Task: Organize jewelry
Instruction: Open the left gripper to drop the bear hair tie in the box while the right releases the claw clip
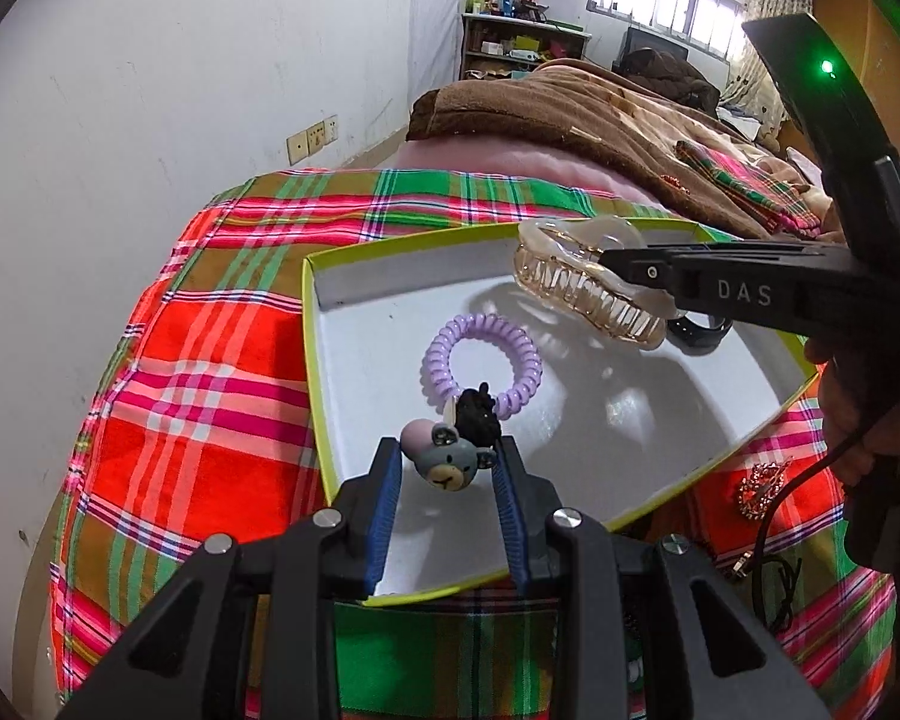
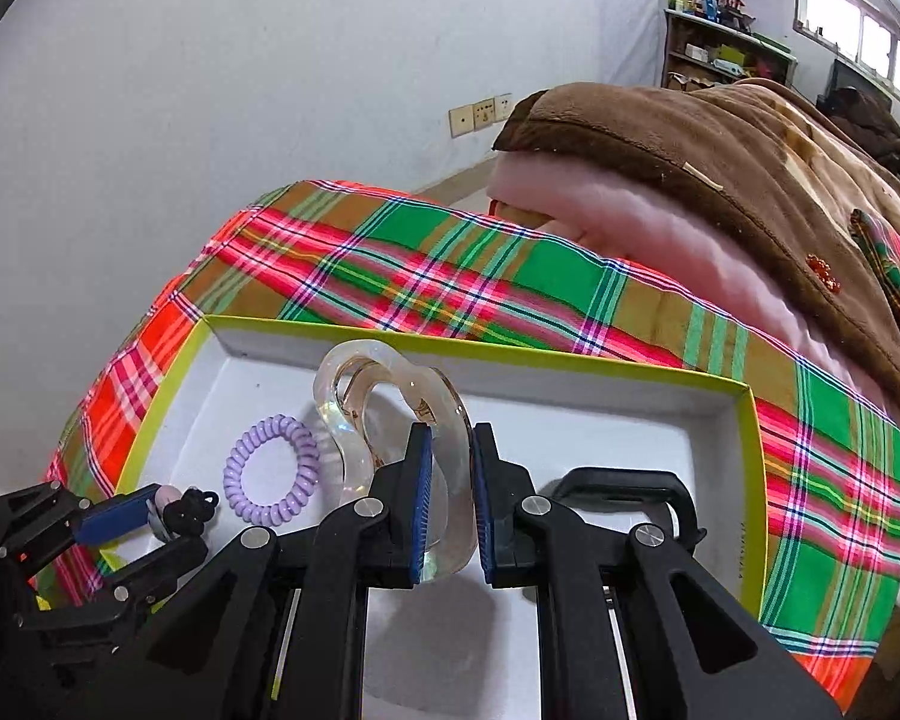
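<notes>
Your right gripper (image 2: 453, 501) pinches the clear hair claw (image 2: 390, 414) at centre frame; lower it into the box (image 2: 744, 480) beside the purple coil tie (image 2: 272, 471), then release. Your left gripper (image 1: 450, 468) clasps the bear hair tie (image 1: 447, 462).

Left wrist view: looks forward along own fingers (image 1: 390, 492), angled down, close over near edge of white tray (image 1: 570, 444); bed beyond, window far right. Right wrist view: sits low and close over tray (image 2: 570, 396), facing wall. Both views share tray, purple coil tie (image 1: 483, 363) (image 2: 272, 470), plaid cloth (image 1: 210, 360) (image 2: 450, 264).
</notes>
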